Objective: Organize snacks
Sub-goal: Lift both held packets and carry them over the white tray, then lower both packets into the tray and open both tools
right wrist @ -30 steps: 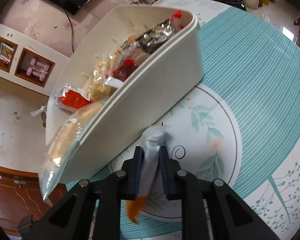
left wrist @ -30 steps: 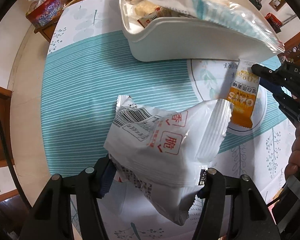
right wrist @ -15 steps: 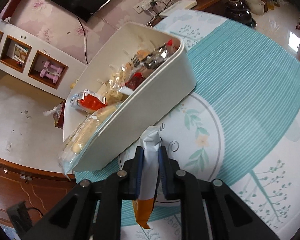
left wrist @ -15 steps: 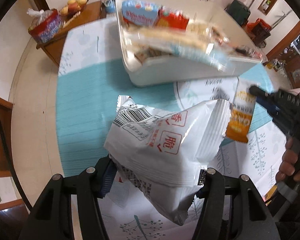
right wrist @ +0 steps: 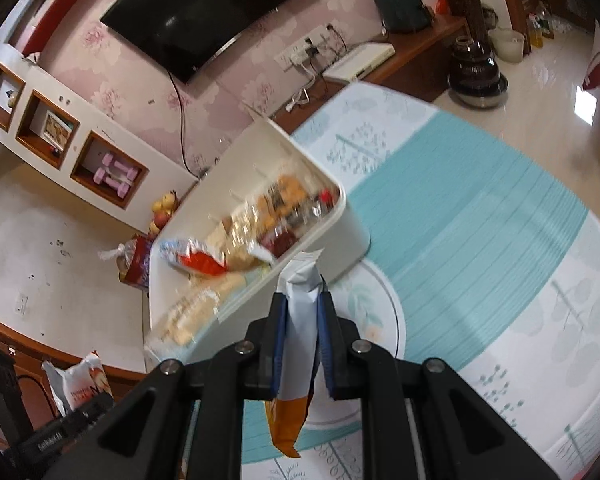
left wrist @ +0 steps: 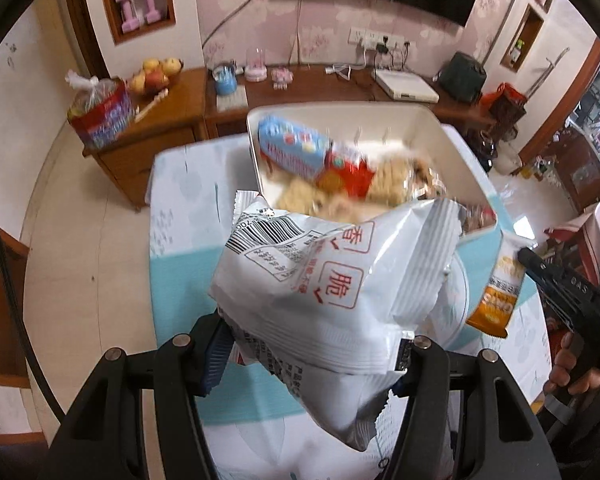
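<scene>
White bin (left wrist: pixel 452 136) holds mixed snacks; left tool (left wrist: pixel 304 356) grips white bag (left wrist: pixel 324 280), right tool (right wrist: pixel 302 344) orange bar (right wrist: pixel 296 344).

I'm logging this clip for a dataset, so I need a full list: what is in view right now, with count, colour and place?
snack bag: one, white with red print, in the left gripper's jaws.
snack bar: one, white and orange, in the right gripper's jaws.
storage bin: one, cream, on the table, full of mixed snacks.
tablecloth: one, teal striped with white leaf border.
sideboard: one, brown wood, behind the table.
fruit bowl: one, on the sideboard.
television: one, black, on the pink wall.
dumbbells: two, pink, in a wall niche.
left gripper: black.
right gripper: black.
hand: one, holding the right gripper.
</scene>
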Motion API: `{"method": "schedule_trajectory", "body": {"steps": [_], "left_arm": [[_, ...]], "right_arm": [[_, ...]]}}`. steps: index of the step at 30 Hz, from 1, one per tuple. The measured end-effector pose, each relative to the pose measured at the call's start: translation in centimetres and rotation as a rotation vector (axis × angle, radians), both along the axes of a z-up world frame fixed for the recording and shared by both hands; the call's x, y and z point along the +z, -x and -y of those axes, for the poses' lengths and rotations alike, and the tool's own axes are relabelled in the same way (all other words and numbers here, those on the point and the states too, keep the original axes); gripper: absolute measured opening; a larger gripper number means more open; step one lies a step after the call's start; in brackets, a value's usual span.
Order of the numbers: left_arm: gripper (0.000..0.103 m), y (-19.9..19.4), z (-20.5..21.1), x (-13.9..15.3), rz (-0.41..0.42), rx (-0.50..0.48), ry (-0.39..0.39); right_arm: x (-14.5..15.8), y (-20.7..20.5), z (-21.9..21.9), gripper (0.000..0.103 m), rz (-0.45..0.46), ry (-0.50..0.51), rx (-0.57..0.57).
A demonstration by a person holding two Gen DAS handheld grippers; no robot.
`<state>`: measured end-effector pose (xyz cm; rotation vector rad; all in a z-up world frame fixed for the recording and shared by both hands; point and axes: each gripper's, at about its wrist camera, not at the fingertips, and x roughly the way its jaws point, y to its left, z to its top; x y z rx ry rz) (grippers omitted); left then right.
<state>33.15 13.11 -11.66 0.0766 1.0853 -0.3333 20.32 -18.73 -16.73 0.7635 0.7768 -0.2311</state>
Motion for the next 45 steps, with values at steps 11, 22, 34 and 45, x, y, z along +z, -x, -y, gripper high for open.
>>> {"method": "schedule_trajectory", "body": {"steps": [11, 22, 34, 45], "left_arm": [[0.06, -4.0, 1.9, 3.8, 0.116, 0.012, 0.063], [0.061, -6.4, 4.0, 3.8, 0.18, -0.034, 0.151], [0.076, -7.3, 4.1, 2.5, 0.164, -0.051, 0.209], [0.087, -4.4, 2.8, 3.1, 0.151, -0.017, 0.208]], "right_arm": [[4.7, -3.7, 1.3, 0.015, 0.105, 0.058, 0.005], [6.6, -8.4, -0.2, 0.016, 0.141, 0.199, 0.094], [5.3, -10.9, -2.8, 0.018, 0.071, 0.26, 0.196], [6.0, -9.4, -2.1, 0.046, 0.051, 0.239, 0.182]]}}
